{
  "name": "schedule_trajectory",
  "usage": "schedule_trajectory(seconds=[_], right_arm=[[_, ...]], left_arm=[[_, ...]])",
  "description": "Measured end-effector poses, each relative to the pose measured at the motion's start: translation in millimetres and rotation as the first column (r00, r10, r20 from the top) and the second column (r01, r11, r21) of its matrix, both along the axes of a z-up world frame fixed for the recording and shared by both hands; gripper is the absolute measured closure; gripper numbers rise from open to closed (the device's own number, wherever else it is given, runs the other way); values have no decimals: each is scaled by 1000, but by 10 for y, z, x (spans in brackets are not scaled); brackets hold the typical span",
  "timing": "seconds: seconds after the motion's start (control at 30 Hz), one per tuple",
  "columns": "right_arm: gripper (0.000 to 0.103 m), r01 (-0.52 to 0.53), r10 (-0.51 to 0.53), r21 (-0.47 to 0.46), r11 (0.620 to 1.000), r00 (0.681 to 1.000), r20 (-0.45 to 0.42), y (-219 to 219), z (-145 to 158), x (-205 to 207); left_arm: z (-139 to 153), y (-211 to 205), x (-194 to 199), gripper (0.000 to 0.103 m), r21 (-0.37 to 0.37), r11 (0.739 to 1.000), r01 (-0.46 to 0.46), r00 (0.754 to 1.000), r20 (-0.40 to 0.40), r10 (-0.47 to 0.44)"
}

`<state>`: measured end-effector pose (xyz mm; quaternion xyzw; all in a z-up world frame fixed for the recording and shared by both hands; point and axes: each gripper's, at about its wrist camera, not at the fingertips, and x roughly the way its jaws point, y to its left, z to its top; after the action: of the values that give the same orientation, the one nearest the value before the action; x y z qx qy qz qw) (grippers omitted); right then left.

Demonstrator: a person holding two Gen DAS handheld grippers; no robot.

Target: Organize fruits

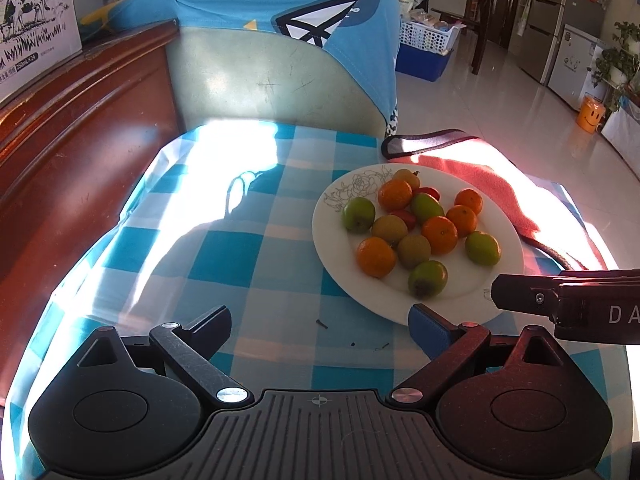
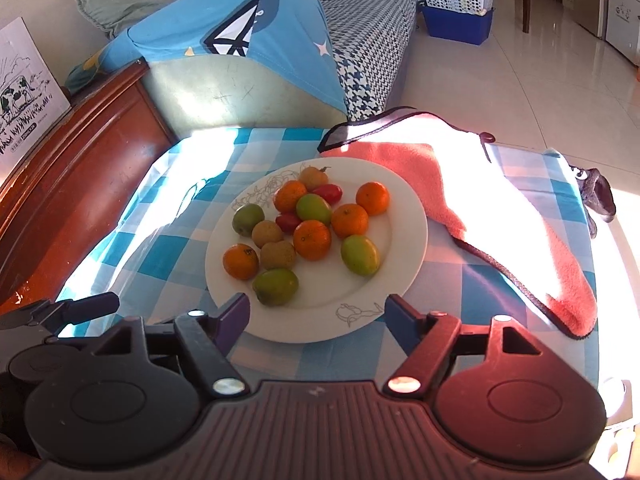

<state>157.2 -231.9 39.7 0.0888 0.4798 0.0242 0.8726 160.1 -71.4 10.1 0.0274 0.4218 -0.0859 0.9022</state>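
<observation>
Fruits [image 2: 308, 224] lay heaped on a white plate [image 2: 404, 248] on the checked surface [image 1: 248, 264], oranges, green ones, brownish ones and two small red ones touching in a loose cluster. Both tongs stood apart and held nothing. The right tongs [image 2: 316, 316] hung over the plate's near rim, the pile straight ahead and a green fruit [image 2: 275, 286] nearest. The left tongs [image 1: 320, 326] pointed at bare cloth, with the plate off to their right. The right hand looked better placed for a first pick. A pink towel [image 2: 500, 208] lay just beyond the plate.
</observation>
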Motion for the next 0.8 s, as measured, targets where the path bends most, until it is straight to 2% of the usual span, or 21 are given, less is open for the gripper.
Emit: schedule_trajectory(seconds=[0.13, 0.37, 0.5, 0.8], right_arm=[[18, 32, -32, -26, 999, 999, -6, -16, 57, -191], [15, 32, -39, -98, 995, 997, -72, 43, -9, -467], [14, 10, -19, -120, 993, 997, -78, 92, -21, -601], [9, 1, -15, -178, 984, 997, -81, 205, 0, -706]], left_arm=[[14, 51, -118, 7, 1, 1000, -10, 1000, 3, 10], [-87, 205, -401, 7, 11, 999, -44, 998, -48, 45], [-29, 298, -519, 7, 26, 997, -71, 996, -51, 72], [242, 314, -540, 6, 145, 987, -63, 998, -15, 66]])
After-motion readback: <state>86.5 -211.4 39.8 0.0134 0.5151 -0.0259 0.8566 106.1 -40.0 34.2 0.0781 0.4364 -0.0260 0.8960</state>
